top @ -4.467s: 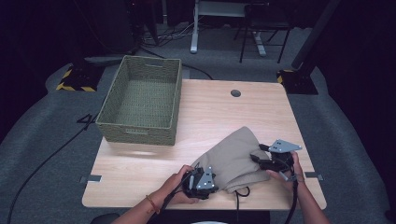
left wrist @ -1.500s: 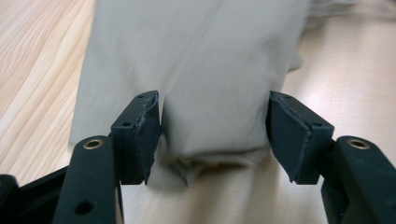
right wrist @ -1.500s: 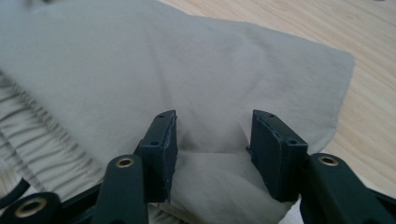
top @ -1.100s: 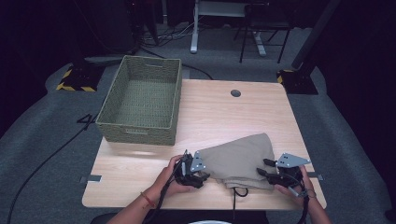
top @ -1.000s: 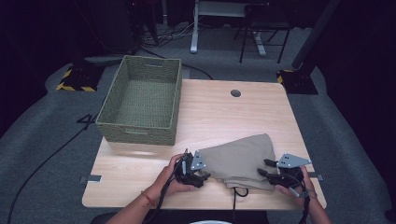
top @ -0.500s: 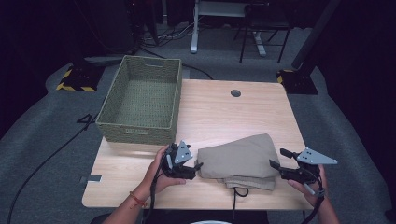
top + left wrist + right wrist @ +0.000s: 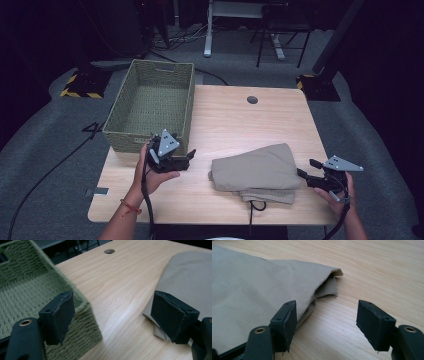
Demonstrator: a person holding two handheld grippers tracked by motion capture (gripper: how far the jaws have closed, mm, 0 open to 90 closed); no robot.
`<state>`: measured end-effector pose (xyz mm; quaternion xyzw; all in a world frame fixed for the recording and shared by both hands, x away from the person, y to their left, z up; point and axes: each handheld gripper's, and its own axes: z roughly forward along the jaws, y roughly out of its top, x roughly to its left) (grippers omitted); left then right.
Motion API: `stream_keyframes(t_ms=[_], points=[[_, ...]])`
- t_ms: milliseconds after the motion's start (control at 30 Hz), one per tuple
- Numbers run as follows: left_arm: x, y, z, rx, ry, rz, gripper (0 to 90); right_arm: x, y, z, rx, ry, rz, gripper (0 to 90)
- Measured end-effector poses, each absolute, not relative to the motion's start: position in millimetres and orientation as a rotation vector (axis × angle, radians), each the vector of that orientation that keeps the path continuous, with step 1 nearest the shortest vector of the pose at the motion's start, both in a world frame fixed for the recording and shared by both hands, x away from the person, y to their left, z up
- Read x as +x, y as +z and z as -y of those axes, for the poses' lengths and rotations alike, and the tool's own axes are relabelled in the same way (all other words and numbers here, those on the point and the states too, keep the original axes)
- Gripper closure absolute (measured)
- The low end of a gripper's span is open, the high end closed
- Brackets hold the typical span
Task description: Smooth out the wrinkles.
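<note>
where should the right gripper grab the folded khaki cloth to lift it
Grip the layered right edge of the folded khaki cloth, coming in low from the right. There the stacked layers gape slightly off the table, and the open right gripper already faces them.

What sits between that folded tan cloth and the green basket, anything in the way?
Nothing rests on the bare wood between the folded cloth and the basket, but the left tool hovers there, open, by the basket's near corner. The basket's wall would need clearing.
</note>
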<state>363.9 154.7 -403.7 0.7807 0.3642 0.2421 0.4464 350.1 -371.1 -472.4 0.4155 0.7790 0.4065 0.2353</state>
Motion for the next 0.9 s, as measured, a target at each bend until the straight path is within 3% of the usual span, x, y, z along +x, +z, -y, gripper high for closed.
stream_keyframes(t_ms=[400, 500, 600, 900], points=[[419, -417, -148, 1.979, 0.555, -1.015, 25.6, 356, -483, 374, 1.177, 1.084, -2.154, 33.8], [428, -424, -147, 1.981, 0.52, -1.051, 31.2, 357, -484, 375, 1.172, 1.079, -2.163, 34.0], [432, -428, -146, 1.985, 0.527, -1.064, 43.5, 358, -486, 374, 1.179, 1.076, -2.171, 34.3], [439, -429, -137, 2.03, 0.515, -1.014, 62.6, 359, -488, 371, 1.177, 1.073, -2.188, 35.1]])
